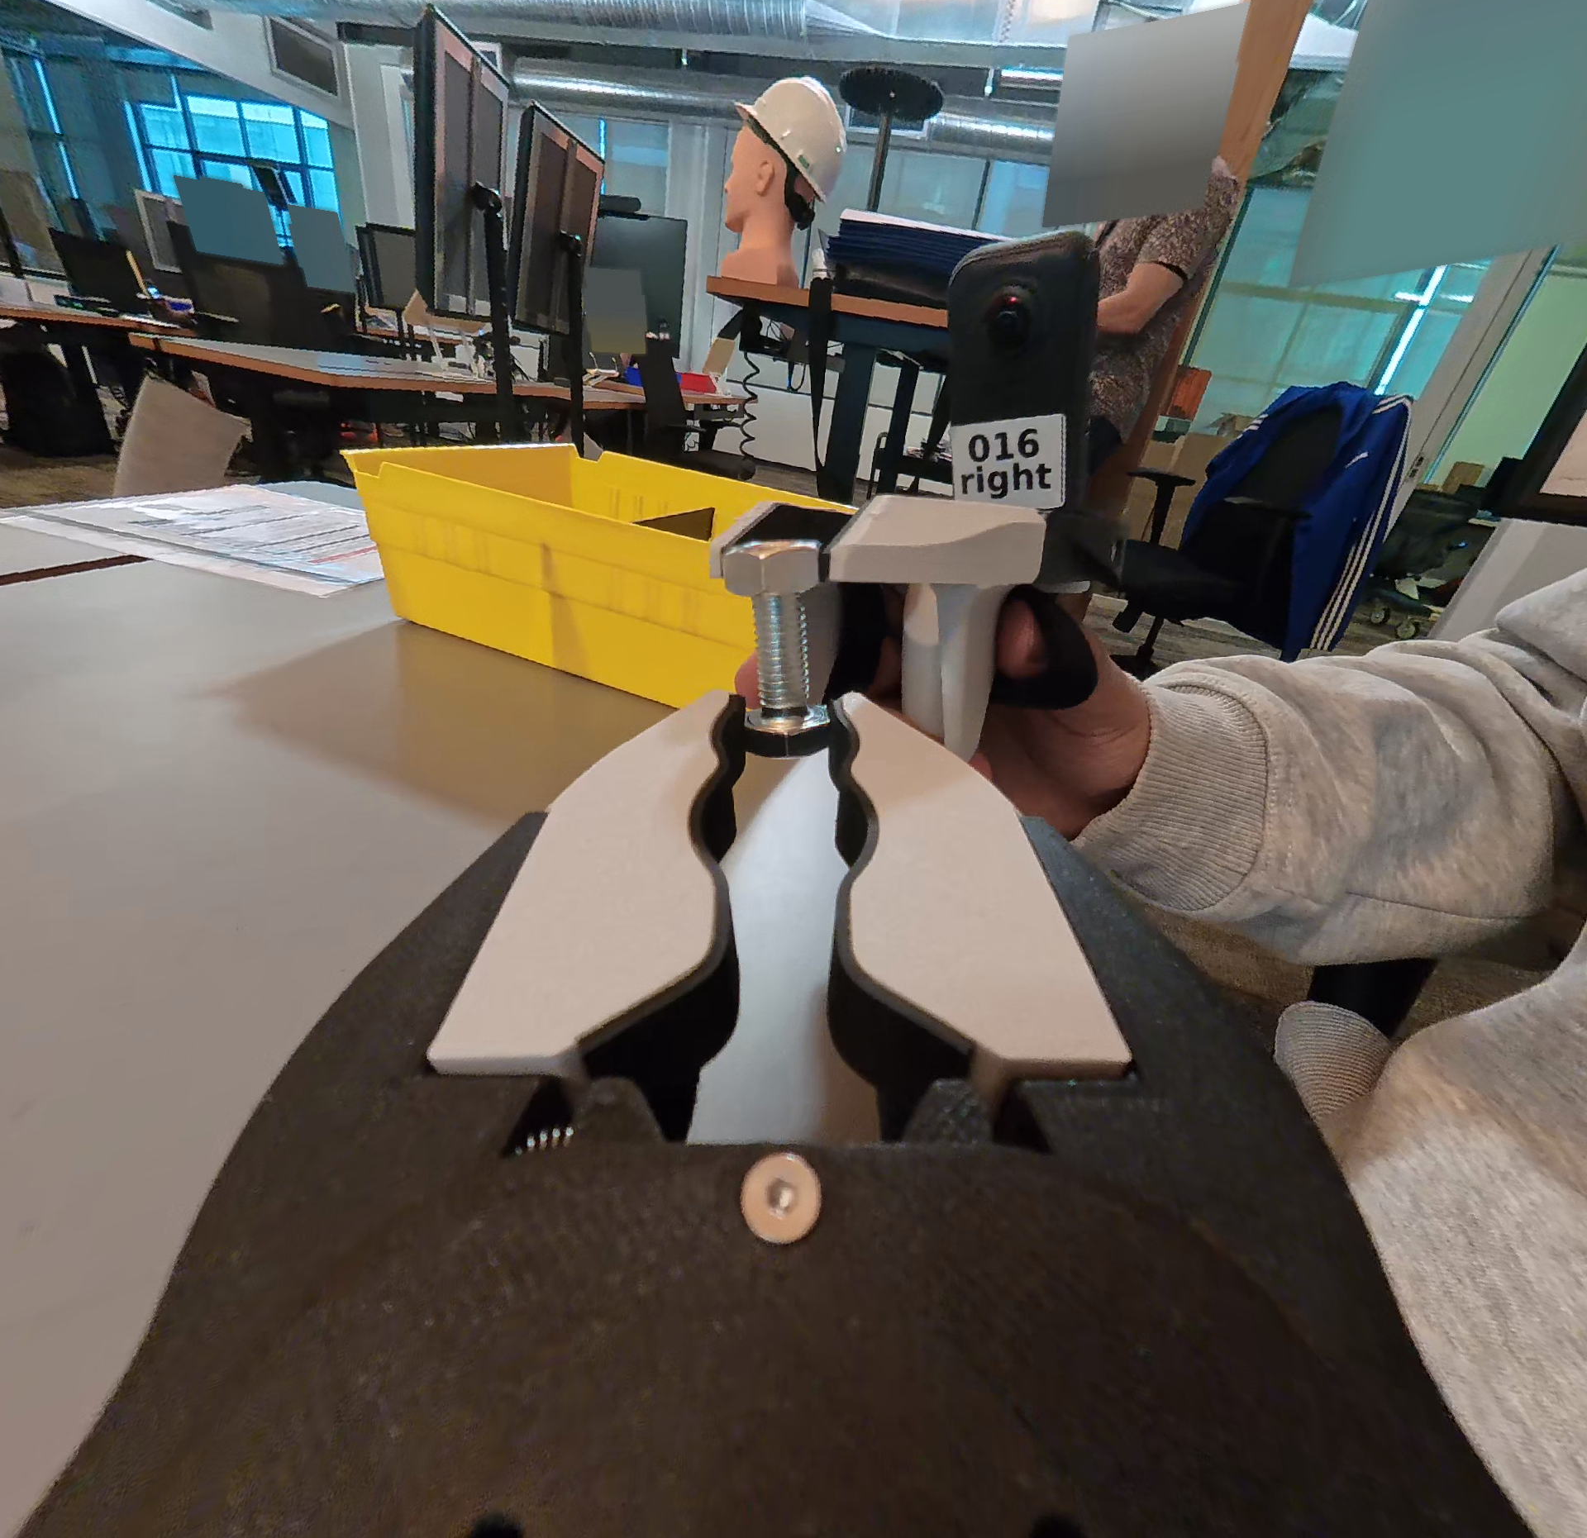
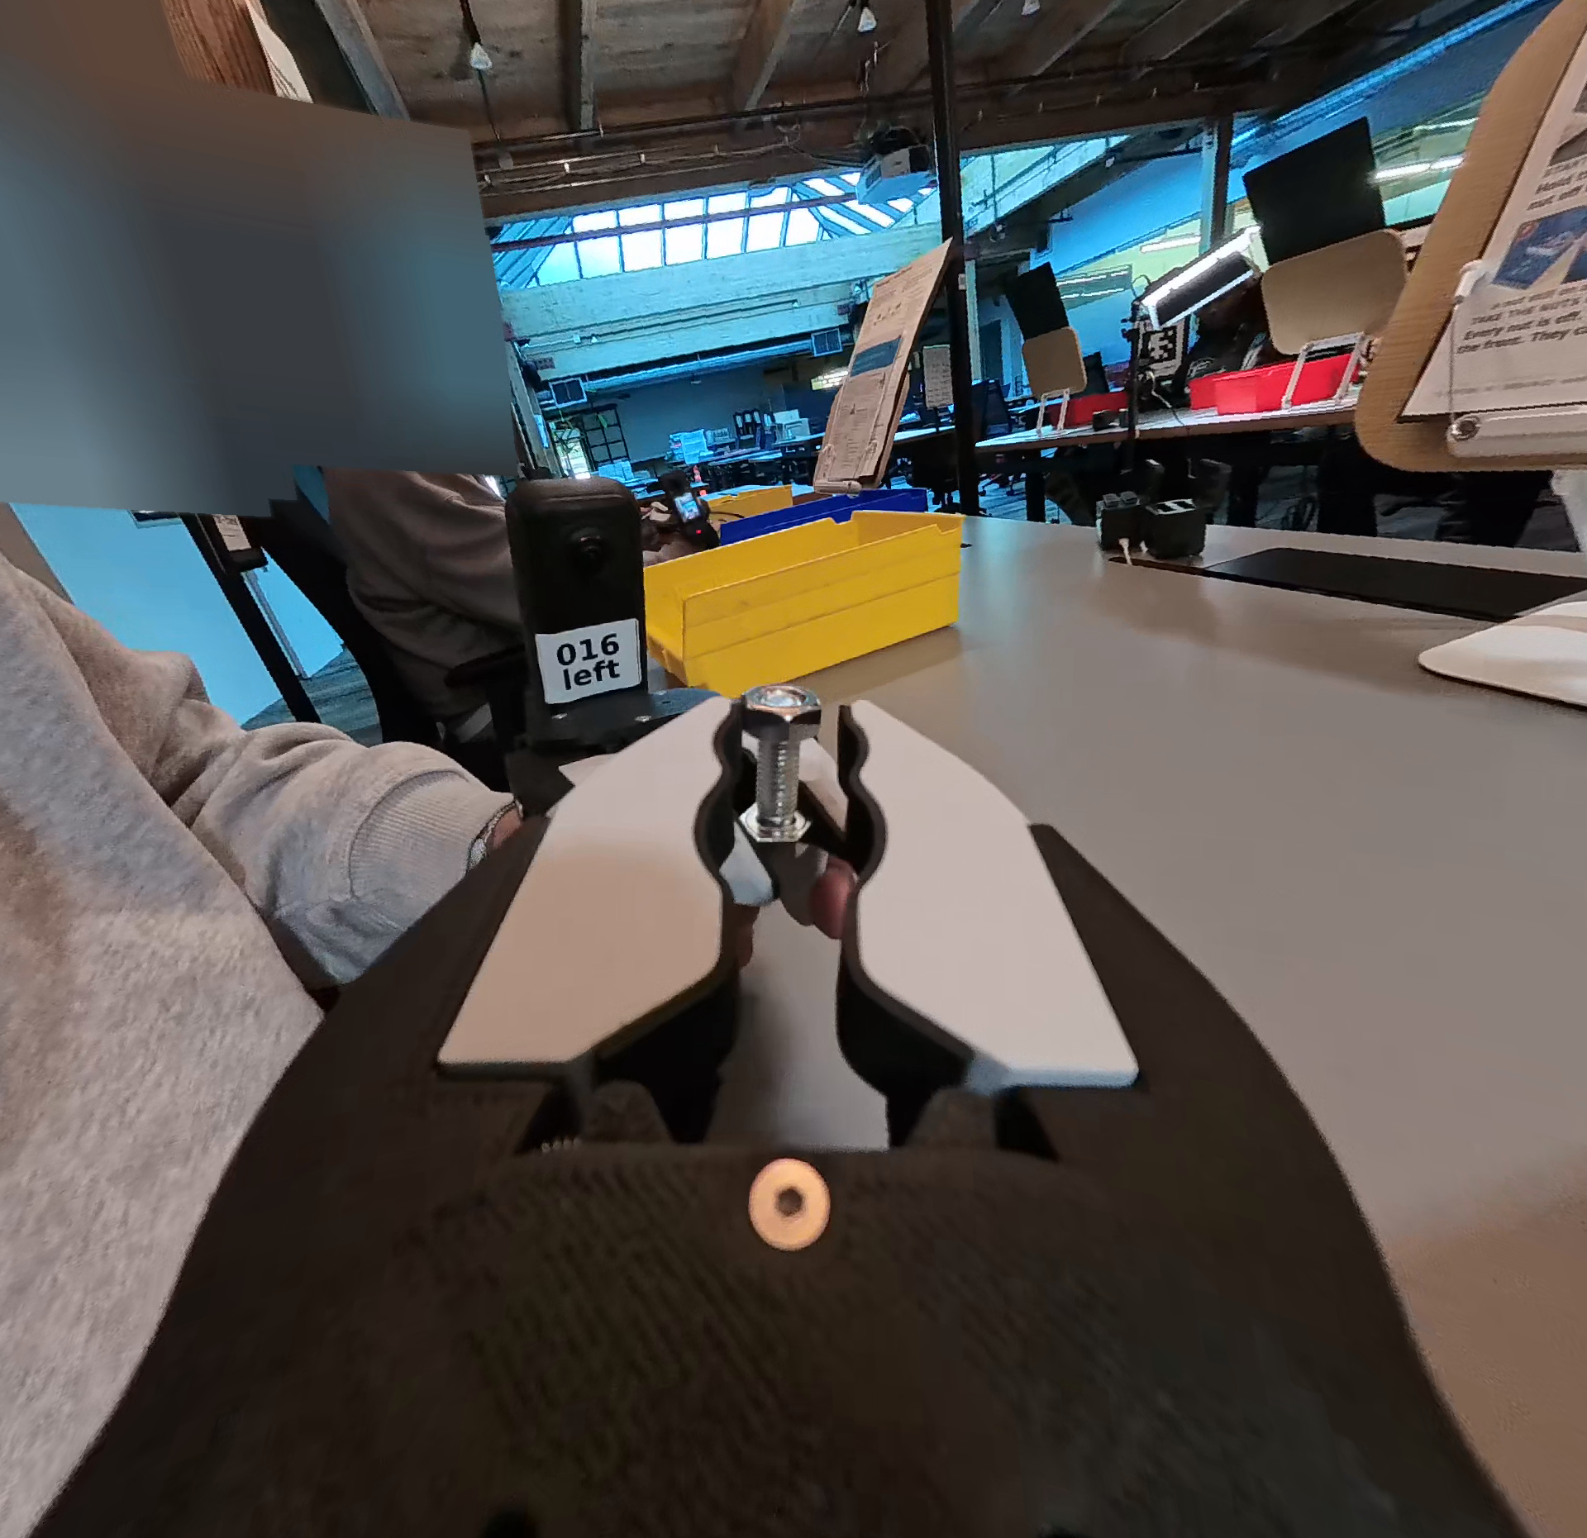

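A silver hex bolt stands upright above the grey table, with a hex nut on its lower end. My left gripper is shut on the nut at its tips. My right gripper, held in a hand in a grey sleeve, is shut on the bolt's head from above. In the right wrist view my right gripper clamps the bolt by the head. The nut sits lower on the thread, held by the left gripper from beneath.
A yellow bin stands on the table behind the grippers; it also shows in the right wrist view, with a blue bin behind it. A laminated sheet lies at the far left. A clipboard stand, black mat and white object are at the right. Only a small space, under 4 cm, lies between the two pairs of fingers.
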